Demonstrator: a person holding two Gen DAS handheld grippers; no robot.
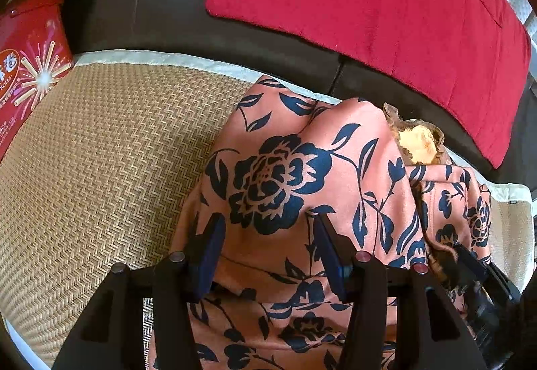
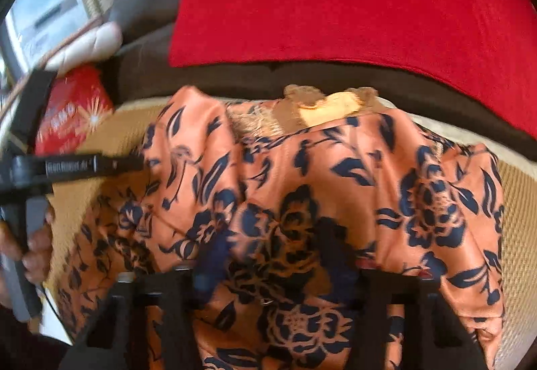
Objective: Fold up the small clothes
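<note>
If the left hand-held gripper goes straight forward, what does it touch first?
Most likely the floral garment, which bulges up directly ahead of the open left hand-held gripper. Depth is unclear, but the dark sofa back lies well beyond.

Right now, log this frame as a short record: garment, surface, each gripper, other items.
garment: floral garment, salmon with navy flowers, bunched, not yet folded flat
surface: woven mat on dark sofa
left gripper: open, fingers over the fabric
right gripper: blurred, fingers apart over the fabric
other: red cushion, red egg-roll box
</note>
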